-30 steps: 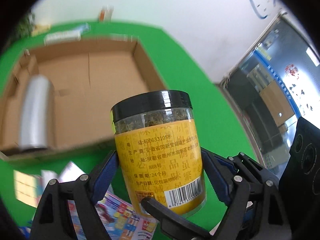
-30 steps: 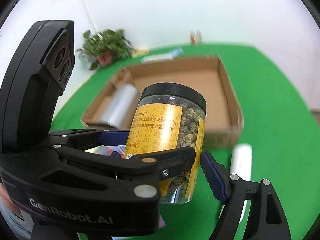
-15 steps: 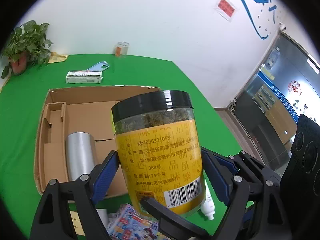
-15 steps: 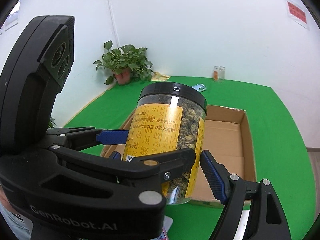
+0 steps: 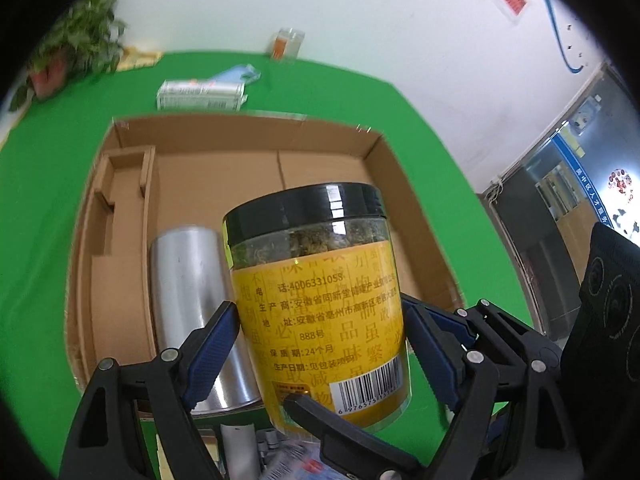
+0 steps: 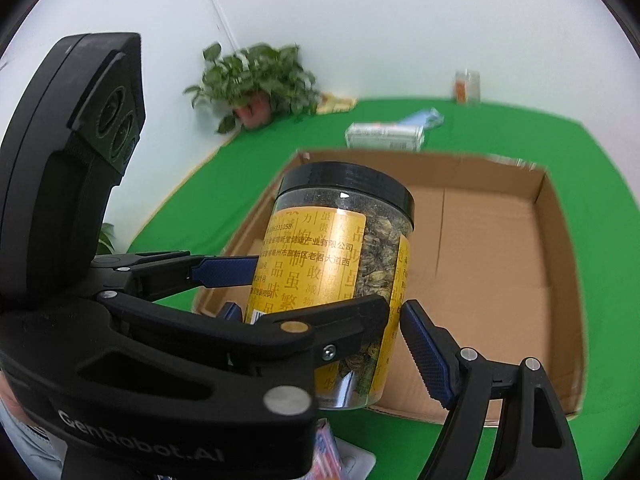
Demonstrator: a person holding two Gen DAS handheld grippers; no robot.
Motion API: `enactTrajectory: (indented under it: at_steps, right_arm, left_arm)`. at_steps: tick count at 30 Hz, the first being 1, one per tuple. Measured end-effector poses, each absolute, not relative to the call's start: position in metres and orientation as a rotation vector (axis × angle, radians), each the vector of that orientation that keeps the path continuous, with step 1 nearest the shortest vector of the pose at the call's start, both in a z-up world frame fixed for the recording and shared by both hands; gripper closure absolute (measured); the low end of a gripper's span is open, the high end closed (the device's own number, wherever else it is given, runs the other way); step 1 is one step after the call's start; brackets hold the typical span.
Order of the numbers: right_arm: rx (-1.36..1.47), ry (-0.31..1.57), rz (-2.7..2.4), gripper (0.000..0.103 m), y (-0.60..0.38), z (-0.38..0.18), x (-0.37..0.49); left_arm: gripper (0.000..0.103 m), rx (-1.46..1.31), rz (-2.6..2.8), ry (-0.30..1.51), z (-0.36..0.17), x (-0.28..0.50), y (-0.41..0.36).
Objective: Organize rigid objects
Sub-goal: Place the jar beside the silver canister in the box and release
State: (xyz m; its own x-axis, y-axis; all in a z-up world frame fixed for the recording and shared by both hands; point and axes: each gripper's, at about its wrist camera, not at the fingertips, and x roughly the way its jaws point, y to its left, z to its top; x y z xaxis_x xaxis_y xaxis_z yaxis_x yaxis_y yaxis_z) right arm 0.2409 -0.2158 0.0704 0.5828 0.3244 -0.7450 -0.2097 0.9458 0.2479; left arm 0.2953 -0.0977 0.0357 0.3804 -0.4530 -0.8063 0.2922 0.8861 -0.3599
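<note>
A clear jar [image 5: 320, 300] with a black lid and yellow label, filled with dried buds, hangs tilted over the near part of an open cardboard box [image 5: 240, 120]. My left gripper [image 5: 320, 320] is shut on the jar, a blue pad on either side of the label. My right gripper [image 6: 320, 308] is shut on the same jar [image 6: 340, 240] from another side; its right pad [image 6: 424, 352] meets the jar wall and its left pad is mostly hidden behind the left gripper's black body. The box [image 6: 552, 184] lies on green cloth. A silver cylinder [image 5: 188, 280] lies in its left half.
Beyond the box lie a white carton [image 5: 200, 94], a blue pack [image 5: 240, 74] and a small glass jar [image 5: 286, 42]. A potted plant [image 6: 256, 80] stands at the far left corner. Printed booklets [image 5: 288, 456] lie at the near edge. A doorway [image 5: 560, 200] is right.
Both grippers have carried the jar across the table toward the box. The box now lies right under and behind the jar, nearer than before. The grip on the jar is unchanged.
</note>
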Motion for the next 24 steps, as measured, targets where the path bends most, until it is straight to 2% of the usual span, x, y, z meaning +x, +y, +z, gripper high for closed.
enactTrajectory:
  at_steps: [9, 19, 24]
  right_arm:
    - [0.191, 1.006, 0.313, 0.024, -0.221, 0.005, 0.257]
    - [0.28, 1.099, 0.283, 0.028, -0.247, -0.028, 0.259]
    - [0.306, 1.141, 0.277, 0.024, -0.246, -0.048, 0.269]
  left_arm:
    - [0.019, -0.19, -0.473, 1.204, -0.012, 0.308, -0.097]
    - [0.021, -0.118, -0.446, 1.238, -0.012, 0.31, -0.106]
    - [0.023, -0.118, -0.409, 1.19, 0.004, 0.304, -0.088]
